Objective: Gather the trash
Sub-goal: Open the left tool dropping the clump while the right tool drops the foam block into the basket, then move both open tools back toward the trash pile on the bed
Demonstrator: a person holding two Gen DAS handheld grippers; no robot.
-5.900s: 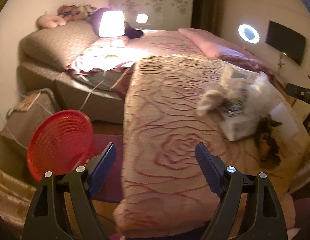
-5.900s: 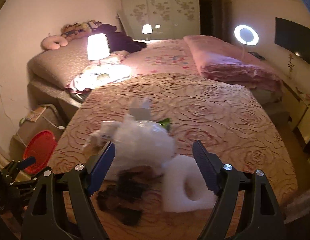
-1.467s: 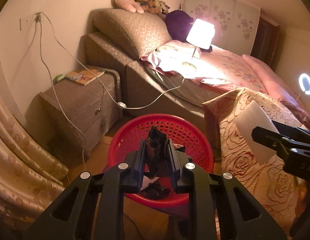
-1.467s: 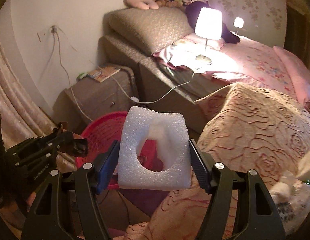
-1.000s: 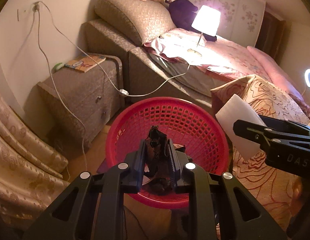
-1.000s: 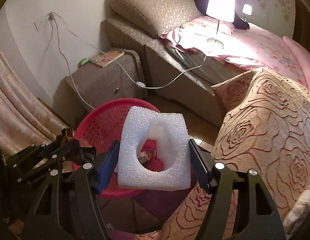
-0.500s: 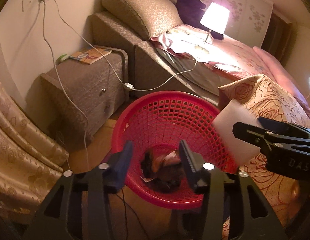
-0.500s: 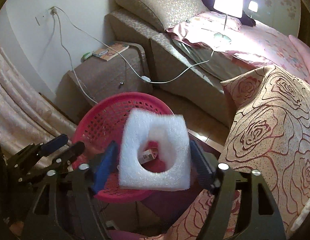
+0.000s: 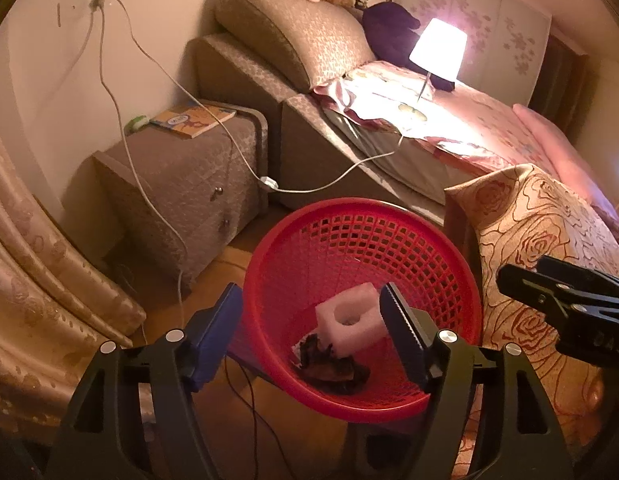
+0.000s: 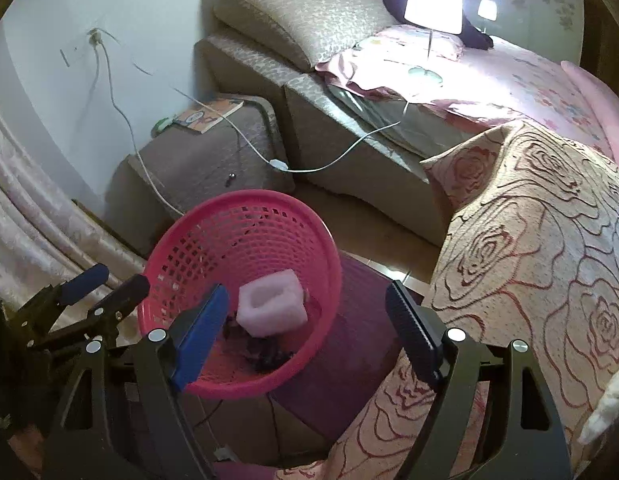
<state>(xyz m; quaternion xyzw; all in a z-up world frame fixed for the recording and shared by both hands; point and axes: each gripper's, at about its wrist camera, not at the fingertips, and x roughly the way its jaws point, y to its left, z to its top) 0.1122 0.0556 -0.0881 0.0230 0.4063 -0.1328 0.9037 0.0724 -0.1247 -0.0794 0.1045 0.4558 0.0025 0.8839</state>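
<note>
Left wrist view: the left gripper (image 9: 311,312) hangs above the red mesh basket (image 9: 441,264), its jaws wide and opening further, with nothing between the pads. Inside the basket a white foam block (image 9: 351,320) with a round cut-out lies on the bottom, leaning on a dark crumpled scrap (image 9: 329,372) just in front of it. Right wrist view: the right gripper (image 10: 305,320), beside the basket on the bed side, also stands wide with jaws opening and empty; the foam block shows beneath it in the basket. Judged step: release of two pieces of trash into the basket, now complete. A pale object (image 10: 607,408) at the edge of the rose-patterned bedspread (image 10: 549,240), away from the basket, may be further trash; the next move probably calls for swinging both grippers back over the bed.
</note>
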